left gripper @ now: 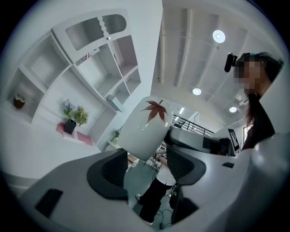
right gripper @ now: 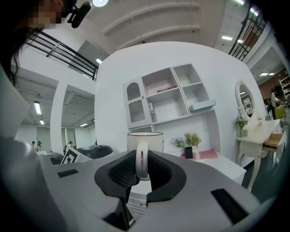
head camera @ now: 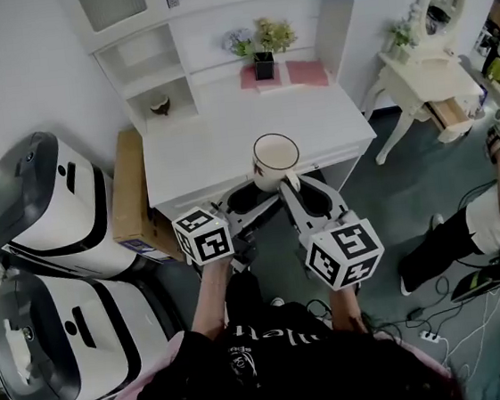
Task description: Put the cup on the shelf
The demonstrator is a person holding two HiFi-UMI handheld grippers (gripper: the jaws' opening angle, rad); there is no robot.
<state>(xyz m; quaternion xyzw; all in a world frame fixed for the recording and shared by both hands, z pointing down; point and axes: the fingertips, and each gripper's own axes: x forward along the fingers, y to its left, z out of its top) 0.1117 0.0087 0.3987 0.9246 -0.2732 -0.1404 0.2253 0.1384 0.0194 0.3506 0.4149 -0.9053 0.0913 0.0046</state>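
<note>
The right gripper (head camera: 289, 184) has its jaws clenched on the handle (right gripper: 142, 162) of the white cup (head camera: 276, 158) and holds it upright in the air, mouth up. In the head view the cup shows against the front edge of the white worktop (head camera: 199, 147). In the right gripper view the handle stands edge-on between the two dark pads (right gripper: 121, 172), with the cup's body (right gripper: 145, 141) just beyond them. The left gripper (head camera: 243, 200) sits at about 7 o'clock from the cup, its jaws released and spread wide. In the left gripper view the cup (left gripper: 146, 127), with a red leaf printed on its side, leans just past the jaw tips; whether it touches them cannot be told. The white shelf unit (head camera: 150, 67) rises from the back of the worktop, at about 11 o'clock from the cup, with open compartments, and a small dark object (head camera: 160, 104) sits in a lower one. Potted flowers (head camera: 262, 54) stand at 12 o'clock from the cup, near the back wall, on a pink mat (head camera: 309, 73).
</note>
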